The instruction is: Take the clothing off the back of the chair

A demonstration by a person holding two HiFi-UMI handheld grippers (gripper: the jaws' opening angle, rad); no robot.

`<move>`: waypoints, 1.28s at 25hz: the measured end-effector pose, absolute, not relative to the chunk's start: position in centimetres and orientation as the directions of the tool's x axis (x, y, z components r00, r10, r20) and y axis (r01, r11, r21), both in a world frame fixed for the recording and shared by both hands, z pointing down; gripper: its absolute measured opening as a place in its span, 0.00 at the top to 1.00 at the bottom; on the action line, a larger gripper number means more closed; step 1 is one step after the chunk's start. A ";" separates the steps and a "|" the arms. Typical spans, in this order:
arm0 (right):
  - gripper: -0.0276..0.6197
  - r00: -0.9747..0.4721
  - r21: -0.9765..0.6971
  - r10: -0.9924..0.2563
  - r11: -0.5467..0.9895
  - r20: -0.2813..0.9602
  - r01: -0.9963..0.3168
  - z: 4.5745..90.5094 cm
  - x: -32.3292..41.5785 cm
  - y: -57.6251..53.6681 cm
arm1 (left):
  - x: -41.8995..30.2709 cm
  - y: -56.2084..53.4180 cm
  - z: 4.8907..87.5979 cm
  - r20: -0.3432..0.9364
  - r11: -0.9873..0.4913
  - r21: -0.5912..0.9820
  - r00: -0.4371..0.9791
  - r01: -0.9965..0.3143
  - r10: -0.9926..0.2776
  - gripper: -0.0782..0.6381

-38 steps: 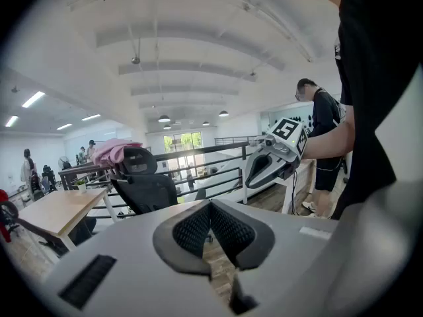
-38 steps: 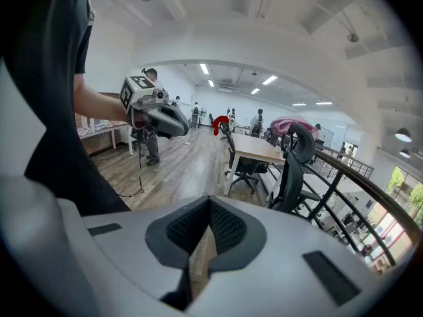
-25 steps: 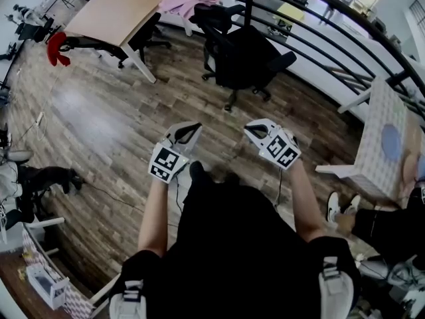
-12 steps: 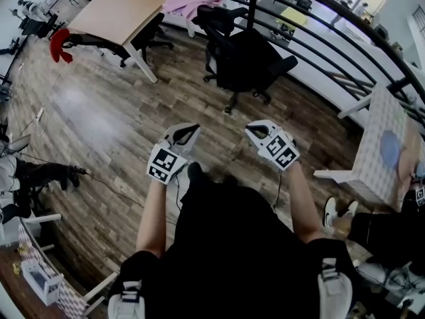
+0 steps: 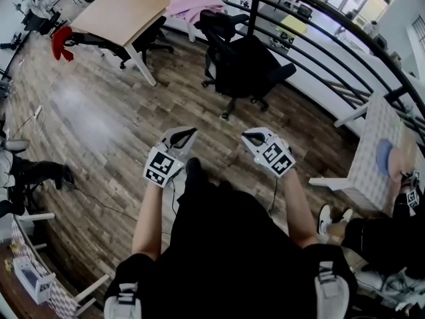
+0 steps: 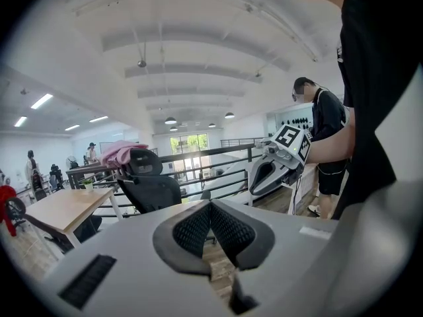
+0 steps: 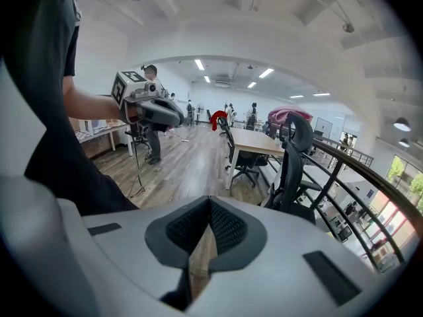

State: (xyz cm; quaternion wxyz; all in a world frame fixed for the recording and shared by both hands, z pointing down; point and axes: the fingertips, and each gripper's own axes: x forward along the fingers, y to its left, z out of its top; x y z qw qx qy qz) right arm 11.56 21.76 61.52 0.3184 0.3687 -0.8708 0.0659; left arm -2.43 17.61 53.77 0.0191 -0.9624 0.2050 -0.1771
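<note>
Reaching the pink clothing (image 5: 194,4) probably means stepping closer first: it lies draped over the top of the black office chair (image 5: 246,62), well ahead, near the wooden desk (image 5: 119,8). The left gripper (image 5: 184,133) and right gripper (image 5: 252,138) are both empty, jaws pressed together. They should open wide, pinch the soft, bunched fabric, then lift it clear of the curved headrest.

Wooden desk (image 5: 116,8), black railing (image 5: 255,5), patterned table (image 5: 375,145), plank floor (image 5: 99,111), red object (image 5: 61,42).
</note>
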 end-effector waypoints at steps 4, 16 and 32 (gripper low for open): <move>0.96 -0.523 0.113 -0.595 0.718 0.610 -0.686 62.0 11.2 21.9 | -3.0 17.4 54.0 0.334 -0.915 -0.102 0.853 -0.389 -0.400 0.89; 0.94 -0.571 0.064 -0.568 0.740 0.593 -0.670 61.1 9.8 20.1 | -3.5 14.0 54.4 0.314 -0.923 -0.064 0.870 -0.379 -0.379 0.89; 0.92 -0.519 0.071 -0.620 0.679 0.589 -0.731 60.4 7.0 7.5 | -6.5 0.6 54.7 0.287 -0.924 0.037 0.890 -0.380 -0.354 0.89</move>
